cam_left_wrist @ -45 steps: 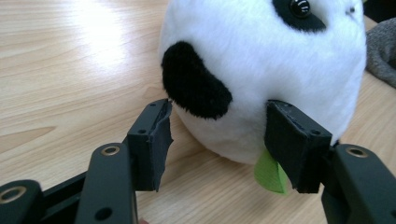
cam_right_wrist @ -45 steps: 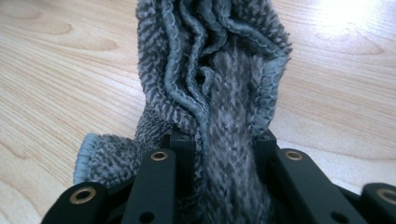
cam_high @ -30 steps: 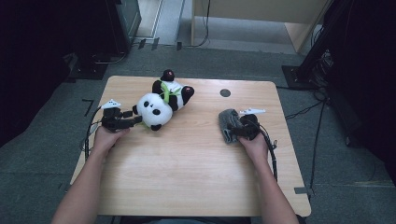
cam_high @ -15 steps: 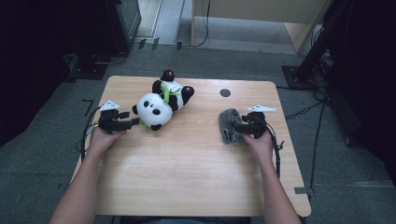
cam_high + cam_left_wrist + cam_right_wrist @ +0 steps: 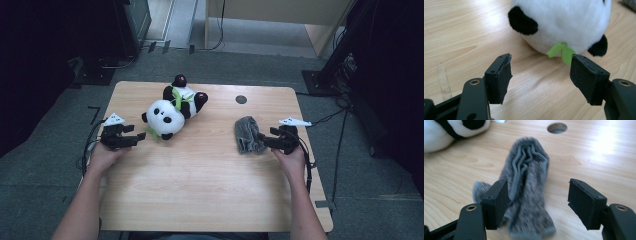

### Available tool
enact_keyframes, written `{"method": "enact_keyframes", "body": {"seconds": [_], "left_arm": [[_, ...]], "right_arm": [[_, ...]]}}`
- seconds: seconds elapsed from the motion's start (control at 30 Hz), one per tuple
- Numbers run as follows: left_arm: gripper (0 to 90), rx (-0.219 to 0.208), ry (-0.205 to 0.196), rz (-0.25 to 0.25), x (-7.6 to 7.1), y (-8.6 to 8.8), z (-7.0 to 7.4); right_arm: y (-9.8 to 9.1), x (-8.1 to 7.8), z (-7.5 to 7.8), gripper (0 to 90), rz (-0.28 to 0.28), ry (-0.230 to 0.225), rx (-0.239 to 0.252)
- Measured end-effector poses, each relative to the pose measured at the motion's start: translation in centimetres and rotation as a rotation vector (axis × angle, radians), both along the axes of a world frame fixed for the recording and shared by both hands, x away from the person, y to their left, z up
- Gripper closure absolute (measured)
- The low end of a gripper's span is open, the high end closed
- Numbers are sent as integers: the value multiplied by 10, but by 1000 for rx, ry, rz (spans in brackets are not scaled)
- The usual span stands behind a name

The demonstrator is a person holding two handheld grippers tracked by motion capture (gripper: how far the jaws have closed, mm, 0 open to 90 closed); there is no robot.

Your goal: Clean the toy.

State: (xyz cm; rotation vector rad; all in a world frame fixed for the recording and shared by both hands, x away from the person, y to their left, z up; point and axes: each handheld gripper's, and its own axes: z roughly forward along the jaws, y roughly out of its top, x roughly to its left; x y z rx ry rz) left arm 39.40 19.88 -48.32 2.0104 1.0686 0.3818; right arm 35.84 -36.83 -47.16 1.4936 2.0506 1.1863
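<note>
High view is showing a pale wooden worktop (image 5: 200,190) with a black-and-white plush panda toy (image 5: 172,107) lying toward its far left and a grey fuzzy knitted sock (image 5: 248,134) lying crumpled toward its right. The left gripper (image 5: 139,136) is hovering just beside the panda's head, its fingers (image 5: 499,77) standing spread with bare wood between them; they have just been opening a little, and the green felt leaf (image 5: 561,51) under the panda's chin is showing beyond them. The right gripper (image 5: 266,142) is sitting at the sock's near right edge, its fingers (image 5: 496,202) having just been opening and now standing apart, not pressing the sock, which is lying flat partly between them.
</note>
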Motion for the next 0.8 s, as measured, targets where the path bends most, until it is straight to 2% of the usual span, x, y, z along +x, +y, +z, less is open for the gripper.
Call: {"method": "enact_keyframes", "body": {"seconds": [0.13,0.2,0.37,0.63,0.8], "left_arm": [[327,29,-5,1,-7,1,-2],[328,26,-14,6,-11,2,-3],[328,72,-8,13,-14,3,-8],[326,145,3,22,-13,3,-20],[327,189,-8,24,-13,5,-25]], "right_arm": [[-11,-10,-2,349,-21,5,-14],[-15,-14,-4,359,-13,8,-19],[-26,-25,-10,369,-29,12,-48],[-49,-28,-27,382,-121,74,-62],[-55,-25,-39,388,-144,118,-124]]}}
